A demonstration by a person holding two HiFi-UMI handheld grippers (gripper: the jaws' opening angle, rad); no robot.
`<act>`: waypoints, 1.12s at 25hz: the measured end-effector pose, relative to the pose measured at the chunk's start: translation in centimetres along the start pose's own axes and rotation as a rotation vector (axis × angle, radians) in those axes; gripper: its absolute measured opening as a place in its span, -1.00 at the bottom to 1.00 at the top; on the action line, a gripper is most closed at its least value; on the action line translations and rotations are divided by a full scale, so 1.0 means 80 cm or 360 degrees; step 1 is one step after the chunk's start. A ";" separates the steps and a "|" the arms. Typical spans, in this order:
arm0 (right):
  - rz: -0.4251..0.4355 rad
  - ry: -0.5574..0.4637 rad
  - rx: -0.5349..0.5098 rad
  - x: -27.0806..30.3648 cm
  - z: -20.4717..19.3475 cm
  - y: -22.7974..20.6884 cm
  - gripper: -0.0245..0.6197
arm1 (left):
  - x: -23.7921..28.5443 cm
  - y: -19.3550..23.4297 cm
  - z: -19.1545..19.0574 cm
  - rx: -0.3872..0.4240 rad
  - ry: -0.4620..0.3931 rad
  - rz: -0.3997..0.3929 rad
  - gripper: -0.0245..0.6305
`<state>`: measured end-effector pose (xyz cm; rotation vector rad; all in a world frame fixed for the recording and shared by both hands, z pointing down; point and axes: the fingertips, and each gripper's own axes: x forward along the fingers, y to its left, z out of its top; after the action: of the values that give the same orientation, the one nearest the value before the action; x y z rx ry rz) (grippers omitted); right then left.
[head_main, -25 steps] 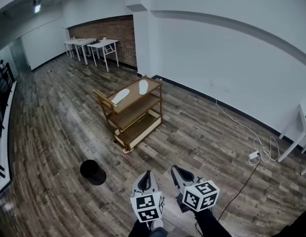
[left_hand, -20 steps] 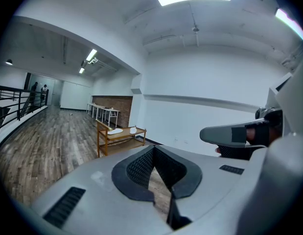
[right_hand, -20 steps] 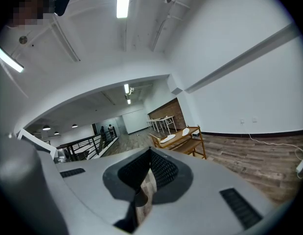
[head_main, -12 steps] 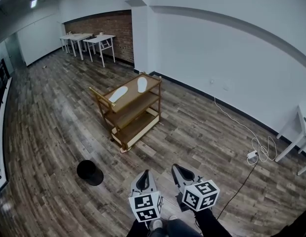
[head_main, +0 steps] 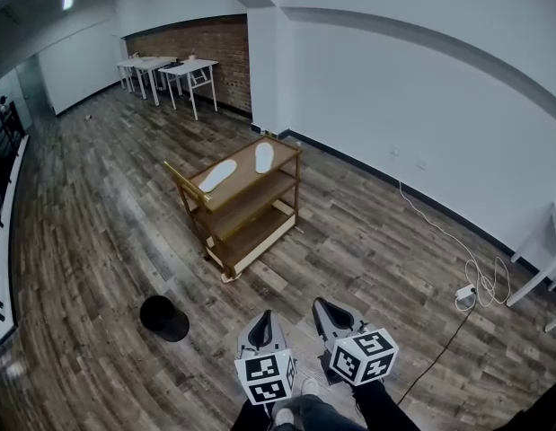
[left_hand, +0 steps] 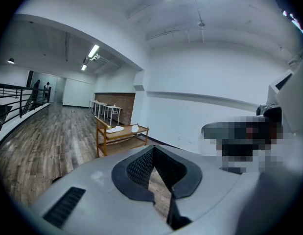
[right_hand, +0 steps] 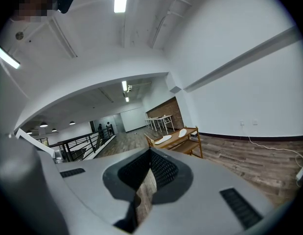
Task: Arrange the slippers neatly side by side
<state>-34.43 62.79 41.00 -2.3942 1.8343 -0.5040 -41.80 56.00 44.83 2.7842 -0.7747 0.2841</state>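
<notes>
Head view: the left tongs (head_main: pixel 262 318) and right tongs (head_main: pixel 326 310) sit at 6 o'clock, side by side low in the frame, pointing toward 12 o'clock over the wood floor (head_main: pixel 107 241). Well ahead of them, toward 12 o'clock, stands a three-shelf wooden cart (head_main: pixel 242 177). On its top shelf lie the left slipper (head_main: pixel 217 175) and right slipper (head_main: pixel 263 158), both white, apart and not parallel. A black round thing (head_main: pixel 163 317) lies on the floor at 9 o'clock of the left tongs. A cable (head_main: pixel 430 223) trails along the wall at 3 o'clock. White tables (head_main: pixel 170 68) stand far off at 11 o'clock.

Left gripper view: the left tongs (left_hand: pixel 152 149) are clenched tip to tip, with nothing between them. The cart (left_hand: pixel 104 140) stands at 11 o'clock, carrying the left slipper (left_hand: pixel 114 129) and right slipper (left_hand: pixel 135 128).

Right gripper view: the right tongs (right_hand: pixel 150 151) are clenched and empty. The cart (right_hand: pixel 192 144) is at 1 o'clock, bearing the left slipper (right_hand: pixel 163 140) and right slipper (right_hand: pixel 182 132).
</notes>
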 end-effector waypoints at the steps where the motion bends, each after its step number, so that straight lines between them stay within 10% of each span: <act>1: 0.0010 0.0002 -0.0003 0.008 0.004 -0.006 -0.93 | 0.010 -0.001 0.004 -0.0002 -0.0004 0.0005 -0.93; 28: 0.0151 -0.0009 0.0009 0.104 0.077 -0.146 -0.93 | 0.179 -0.050 0.049 -0.0013 -0.0021 0.0126 -0.93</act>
<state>-19.81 57.29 39.98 -2.2893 1.9302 -0.4924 -27.18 51.33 43.98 2.7546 -0.8883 0.2766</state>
